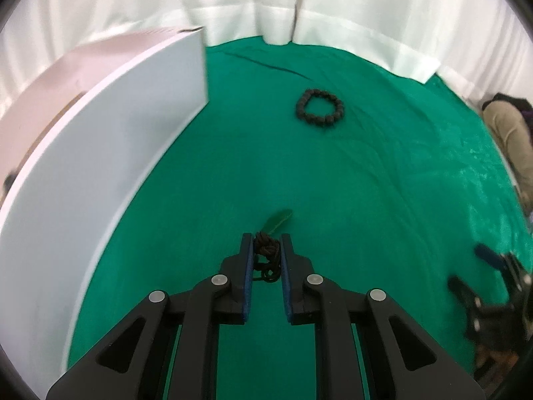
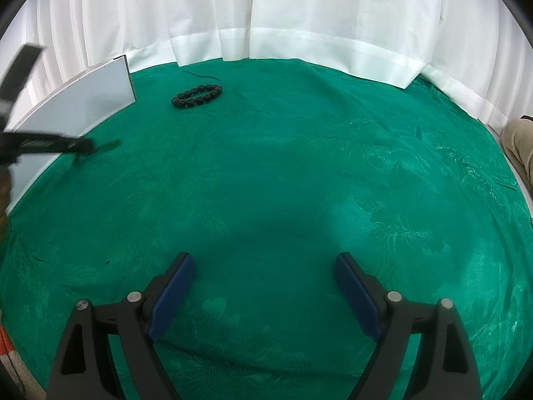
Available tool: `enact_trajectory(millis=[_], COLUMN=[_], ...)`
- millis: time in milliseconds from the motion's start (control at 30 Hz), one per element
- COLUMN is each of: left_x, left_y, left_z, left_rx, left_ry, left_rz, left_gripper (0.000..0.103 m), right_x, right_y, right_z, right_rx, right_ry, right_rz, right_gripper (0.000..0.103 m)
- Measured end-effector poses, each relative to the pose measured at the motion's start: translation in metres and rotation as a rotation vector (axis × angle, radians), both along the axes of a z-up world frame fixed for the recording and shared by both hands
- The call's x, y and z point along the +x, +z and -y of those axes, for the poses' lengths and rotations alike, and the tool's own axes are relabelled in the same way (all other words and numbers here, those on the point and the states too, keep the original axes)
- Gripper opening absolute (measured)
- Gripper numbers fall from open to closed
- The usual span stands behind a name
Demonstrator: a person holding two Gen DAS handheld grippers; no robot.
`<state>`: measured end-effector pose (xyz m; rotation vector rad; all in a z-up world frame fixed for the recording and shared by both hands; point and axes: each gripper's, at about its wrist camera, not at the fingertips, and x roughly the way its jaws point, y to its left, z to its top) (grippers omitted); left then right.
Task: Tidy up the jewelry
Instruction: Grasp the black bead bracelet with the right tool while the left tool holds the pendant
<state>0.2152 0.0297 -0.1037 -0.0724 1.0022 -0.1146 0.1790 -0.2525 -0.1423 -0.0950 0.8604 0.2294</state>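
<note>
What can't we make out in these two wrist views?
- Box interior: left view shows only its white wall and a blurred pinkish top; contents unseen.
- Black cord in the left claw: bunched between the pads, full length hidden; green pendant blurred.
- Left claw from the right view: motion-blurred, grip unreadable.
- Right claw in left view: blurred at the edge.
- Bead bracelet: clasp detail too small.

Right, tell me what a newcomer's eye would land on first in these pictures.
First, the bright green patterned tablecloth filling both views, with a ring-shaped bracelet of dark round beads lying alone near its far edge. Next, the left gripper shut on a knotted dark cord with a green leaf-shaped pendant, beside a tall white box; the right gripper is open.
</note>
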Motion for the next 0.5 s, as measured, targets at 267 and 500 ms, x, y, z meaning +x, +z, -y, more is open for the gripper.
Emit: enact_trajectory(millis=[267, 500], left_x=[-0.050, -0.061], left_y=[-0.001, 0.002], left_z=[-0.037, -0.055], left_rx=[-0.025, -0.041], left_ry=[0.090, 0.159], left_rz=[-0.027, -0.052], left_gripper=[0.013, 0.013], right_x=[0.035, 0.163], right_y=[0.036, 0.073], right_z=[-0.023, -0.100], right_rx=[0.089, 0.133], right_ry=[0.145, 0.288], right_rz=[-0.195, -0.170], right_gripper=[0.088, 0.058])
